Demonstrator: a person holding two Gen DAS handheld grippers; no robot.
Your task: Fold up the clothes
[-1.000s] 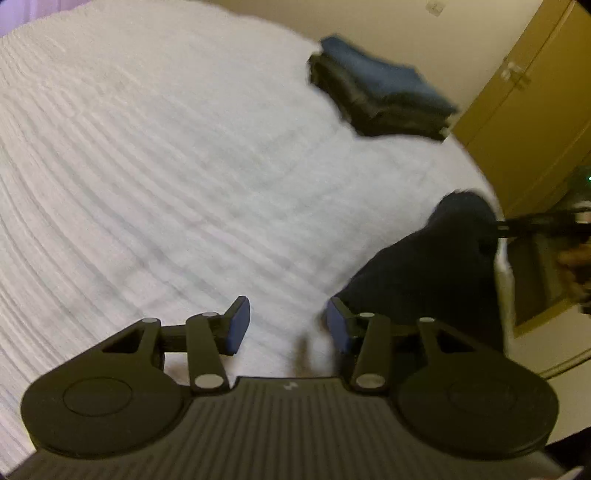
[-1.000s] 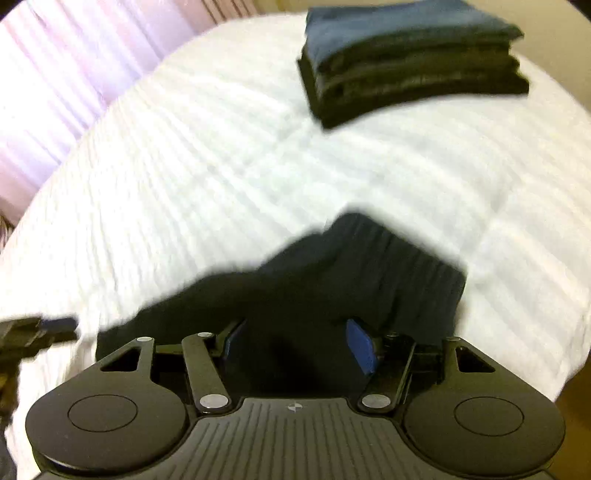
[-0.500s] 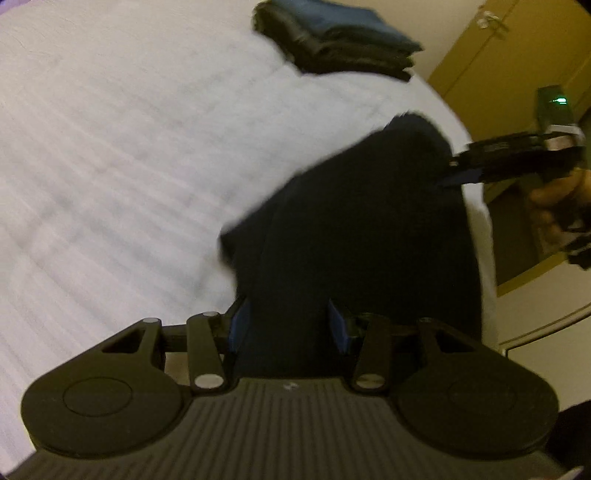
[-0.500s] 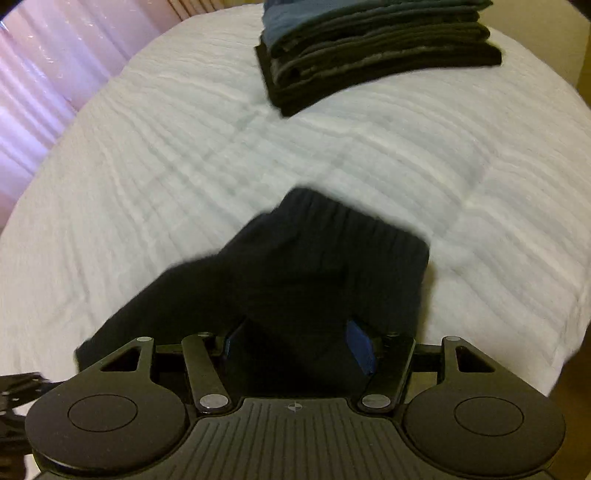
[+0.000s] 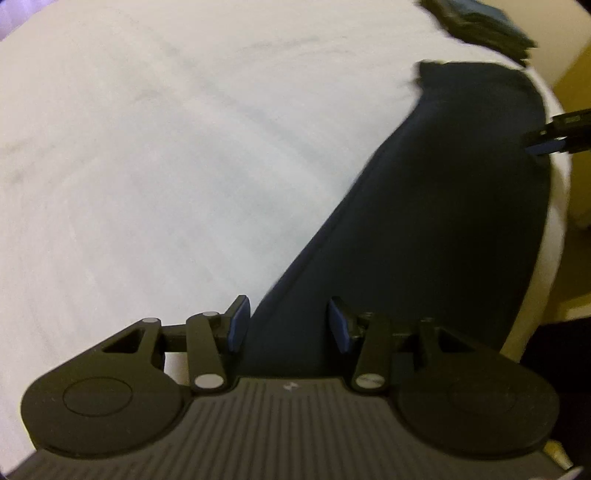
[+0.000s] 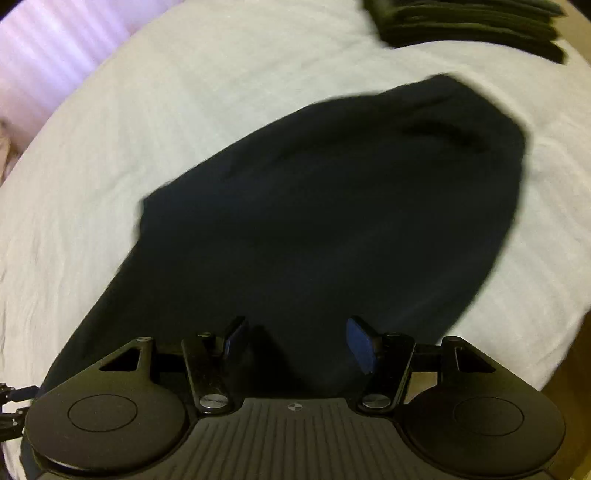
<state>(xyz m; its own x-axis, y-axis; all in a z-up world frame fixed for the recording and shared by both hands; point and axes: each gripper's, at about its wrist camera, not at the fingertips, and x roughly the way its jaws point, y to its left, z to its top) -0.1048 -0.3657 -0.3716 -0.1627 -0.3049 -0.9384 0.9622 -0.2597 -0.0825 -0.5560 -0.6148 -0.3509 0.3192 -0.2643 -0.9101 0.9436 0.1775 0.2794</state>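
A dark navy garment (image 5: 443,221) lies spread across the white bed (image 5: 147,147), running from my left gripper (image 5: 289,323) to the right gripper (image 5: 550,142) at its far edge. The left gripper's blue pads stand wide apart, with the garment's near end between them. In the right wrist view the same garment (image 6: 332,203) fills the middle. The right gripper (image 6: 297,343) is open too, and the cloth's near edge passes between its fingers. The left gripper (image 6: 11,402) peeks in at the lower left edge.
A stack of folded dark clothes (image 6: 469,26) sits at the far end of the bed (image 6: 184,92), also seen as a stack (image 5: 480,22) at top right. A pink curtain (image 6: 48,44) hangs beyond the bed. A yellow-brown door (image 5: 576,55) stands at right.
The garment has gone from a small bunched heap to a long spread sheet. The left gripper came to its near end, and both cameras now sit lower and closer to it.
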